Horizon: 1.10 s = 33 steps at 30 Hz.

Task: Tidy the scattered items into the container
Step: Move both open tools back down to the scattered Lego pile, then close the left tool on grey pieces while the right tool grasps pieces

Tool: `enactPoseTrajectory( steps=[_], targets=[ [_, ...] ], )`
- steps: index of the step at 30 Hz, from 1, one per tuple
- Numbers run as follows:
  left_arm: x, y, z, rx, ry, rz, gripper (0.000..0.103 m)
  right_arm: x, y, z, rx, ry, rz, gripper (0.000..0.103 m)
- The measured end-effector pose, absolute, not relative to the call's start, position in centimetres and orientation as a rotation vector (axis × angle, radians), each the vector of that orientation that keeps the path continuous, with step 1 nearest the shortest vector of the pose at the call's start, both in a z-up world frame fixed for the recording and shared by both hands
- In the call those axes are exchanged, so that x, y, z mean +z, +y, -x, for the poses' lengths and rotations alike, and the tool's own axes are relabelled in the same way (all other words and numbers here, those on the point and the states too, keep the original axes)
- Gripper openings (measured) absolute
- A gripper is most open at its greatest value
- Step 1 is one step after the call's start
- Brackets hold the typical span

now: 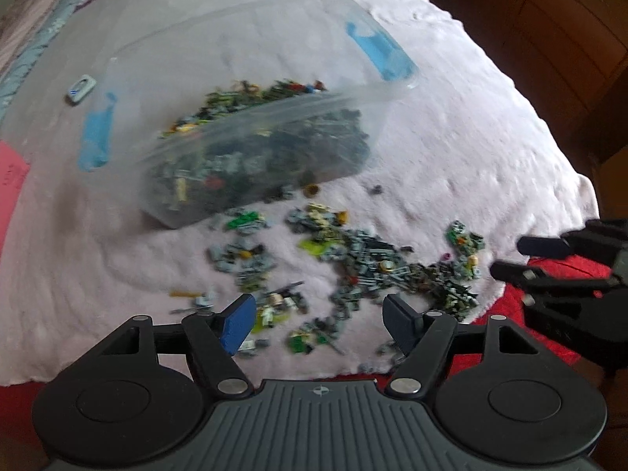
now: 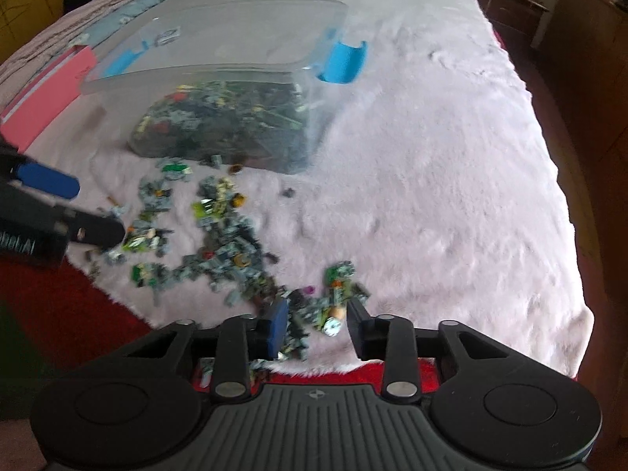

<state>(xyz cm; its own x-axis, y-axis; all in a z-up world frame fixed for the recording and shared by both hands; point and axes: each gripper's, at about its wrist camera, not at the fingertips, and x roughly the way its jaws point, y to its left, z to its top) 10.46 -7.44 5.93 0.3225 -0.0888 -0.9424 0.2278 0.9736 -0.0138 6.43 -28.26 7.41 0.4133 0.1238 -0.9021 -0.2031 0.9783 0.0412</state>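
A clear plastic container (image 1: 271, 112) with blue handles stands on a pale fluffy blanket (image 1: 451, 149) and holds a heap of small toy bricks. The container (image 2: 219, 68) shows again in the right wrist view. More scattered bricks (image 1: 353, 259) lie on the blanket in front of it. My left gripper (image 1: 320, 320) hangs open just above the near edge of that scatter, nothing between its blue pads. My right gripper (image 2: 318, 324) is open low over the scattered bricks (image 2: 227, 243), with a few loose pieces lying between its fingers. Each view shows the other gripper: right gripper (image 1: 524, 259), left gripper (image 2: 78, 206).
A pink box (image 2: 43, 102) lies left of the container, and a small white object (image 1: 80, 88) sits beyond it. A red cover (image 2: 98, 306) shows under the blanket's front edge. Wooden furniture (image 2: 588, 39) stands to the right of the bed.
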Motion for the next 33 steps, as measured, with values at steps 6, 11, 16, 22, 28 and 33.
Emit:
enactPoseTrajectory(
  steps=[6,11,16,22,28,33],
  targets=[
    [3.6,-9.2,-10.5,-0.281,1.222,-0.149,0.064,4.8,-29.0,-9.3,0.184,1.11,0.102,0.026],
    [2.0,-10.4,-10.8,-0.297,1.203,-0.182,0.046,2.9,-29.0,-10.7,0.195,1.115,0.115,0.024],
    [-0.1,-10.7,-12.2,-0.28,1.202,-0.206,0.011,1.6,-28.9,-11.1,0.204,1.126,0.139,0.022],
    [-2.0,-11.3,-13.5,-0.296,1.199,-0.255,0.017,1.1,-29.0,-11.1,0.201,1.134,0.13,0.022],
    [-3.4,-11.7,-14.0,-0.31,1.211,-0.275,0.019,0.8,-29.2,-11.3,0.199,1.141,0.112,0.023],
    [-3.6,-11.7,-13.7,-0.318,1.211,-0.279,0.016,0.6,-29.1,-11.5,0.194,1.143,0.105,0.023]
  ],
)
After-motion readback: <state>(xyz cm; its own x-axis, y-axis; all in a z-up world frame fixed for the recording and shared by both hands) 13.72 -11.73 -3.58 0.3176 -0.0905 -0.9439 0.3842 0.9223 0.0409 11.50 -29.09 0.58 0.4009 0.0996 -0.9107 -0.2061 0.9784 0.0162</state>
